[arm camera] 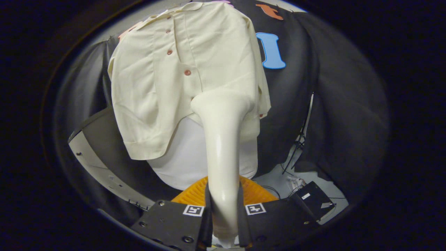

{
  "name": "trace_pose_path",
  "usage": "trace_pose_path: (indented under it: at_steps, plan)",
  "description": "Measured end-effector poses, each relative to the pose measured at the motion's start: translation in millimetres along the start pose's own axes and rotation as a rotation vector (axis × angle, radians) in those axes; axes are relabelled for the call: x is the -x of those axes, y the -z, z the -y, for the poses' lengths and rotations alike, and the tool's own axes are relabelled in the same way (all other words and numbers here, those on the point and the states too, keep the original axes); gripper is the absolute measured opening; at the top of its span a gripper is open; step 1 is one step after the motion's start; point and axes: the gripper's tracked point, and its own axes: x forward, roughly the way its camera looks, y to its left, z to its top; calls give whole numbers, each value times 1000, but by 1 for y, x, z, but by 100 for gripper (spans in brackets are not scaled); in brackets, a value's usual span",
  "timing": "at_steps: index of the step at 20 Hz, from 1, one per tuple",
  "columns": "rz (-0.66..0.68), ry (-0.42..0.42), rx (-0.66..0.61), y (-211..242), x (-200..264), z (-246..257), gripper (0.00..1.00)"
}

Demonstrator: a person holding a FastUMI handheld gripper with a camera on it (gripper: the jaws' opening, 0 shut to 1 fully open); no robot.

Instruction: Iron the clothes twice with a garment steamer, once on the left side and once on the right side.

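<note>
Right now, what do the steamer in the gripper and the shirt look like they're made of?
The garment steamer, clamped between both fingers of the gripper, looks like smooth, glossy cream plastic, going by the bright highlights along its neck. The shirt looks like thin, matte woven cloth, possibly cotton or a blend; it creases softly and carries reddish buttons.

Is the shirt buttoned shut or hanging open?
Buttoned shut: the shirt shows a closed front with its buttons done. The fingers grip the steamer.

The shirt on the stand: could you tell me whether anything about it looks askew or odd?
The shirt hangs lopsided, its hem lower on one side, baring the white form. The hand-held gripper is shut on the steamer.
</note>
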Motion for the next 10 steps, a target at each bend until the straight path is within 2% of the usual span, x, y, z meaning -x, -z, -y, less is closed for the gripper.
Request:
trace_pose_path:
  at_steps: [5,10]
  plan:
    - [88,6,25,-23,61,-65,29]
    - [172,-35,74,-56,136,-170,29]
